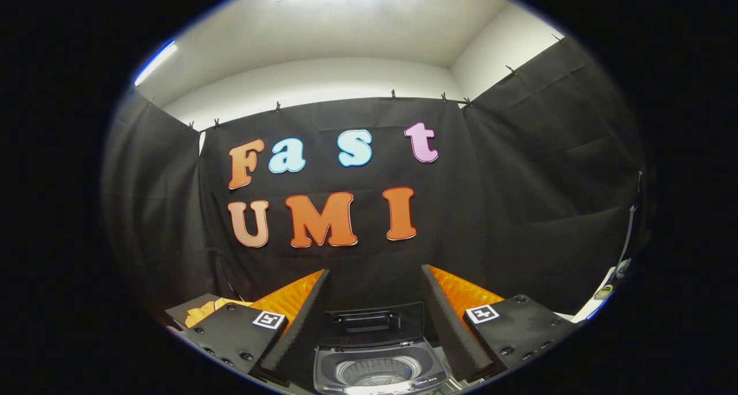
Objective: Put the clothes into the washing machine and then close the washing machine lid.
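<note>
The fingers (375, 279) are standing wide apart with nothing between them, their tips reaching up toward the black cloth wall (519, 199) at the back of the booth. Neither one is touching anything.

Low in the gap between them the washer (377, 369) is sitting – a small top-loader, seen from above and a little in front. Its lid (372, 323) is standing open, tilted up and back at the far side of the tub, with a handle recess showing on the upturned face. Below the lid the round drum (372, 373) is lying exposed; its ribbed wall is showing, and whether anything is lying inside cannot be told from here.

Beyond the left finger, near the wall, something yellow-orange and crumpled (203, 311) is lying on a dark surface (it may be cloth, but too little is showing to be sure) – well apart from the washer. Off past the right finger a pale table edge (594, 303) is peeking out at the foot of the cloth, carrying a couple of small things too blurred to name.
</note>
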{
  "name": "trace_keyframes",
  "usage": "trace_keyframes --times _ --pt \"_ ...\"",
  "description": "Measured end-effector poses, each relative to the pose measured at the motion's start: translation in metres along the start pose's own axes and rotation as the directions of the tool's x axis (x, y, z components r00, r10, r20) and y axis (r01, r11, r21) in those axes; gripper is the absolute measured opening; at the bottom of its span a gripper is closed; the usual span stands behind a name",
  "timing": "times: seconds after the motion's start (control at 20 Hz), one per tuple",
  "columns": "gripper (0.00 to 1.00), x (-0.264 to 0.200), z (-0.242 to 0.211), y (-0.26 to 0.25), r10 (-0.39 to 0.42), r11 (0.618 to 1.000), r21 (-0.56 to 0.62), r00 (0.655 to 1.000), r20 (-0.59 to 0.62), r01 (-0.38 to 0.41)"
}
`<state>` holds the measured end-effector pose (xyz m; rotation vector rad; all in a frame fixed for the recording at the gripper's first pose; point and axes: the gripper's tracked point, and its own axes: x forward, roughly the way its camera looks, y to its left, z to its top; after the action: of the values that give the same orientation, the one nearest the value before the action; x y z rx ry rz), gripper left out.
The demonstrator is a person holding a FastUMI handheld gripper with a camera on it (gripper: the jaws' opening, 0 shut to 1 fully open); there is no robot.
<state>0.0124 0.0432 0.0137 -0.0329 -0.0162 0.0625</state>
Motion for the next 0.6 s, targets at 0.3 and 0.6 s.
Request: trace_keyframes --times 0.3,0.6 --pt "0.98 -0.012 0.01 -0.004 -0.025 1.0 -0.002 0.999 0.034 0.025" --pt "0.98 -0.029 0.003 -0.002 -0.03 1.0 0.001 0.999 0.032 0.03"
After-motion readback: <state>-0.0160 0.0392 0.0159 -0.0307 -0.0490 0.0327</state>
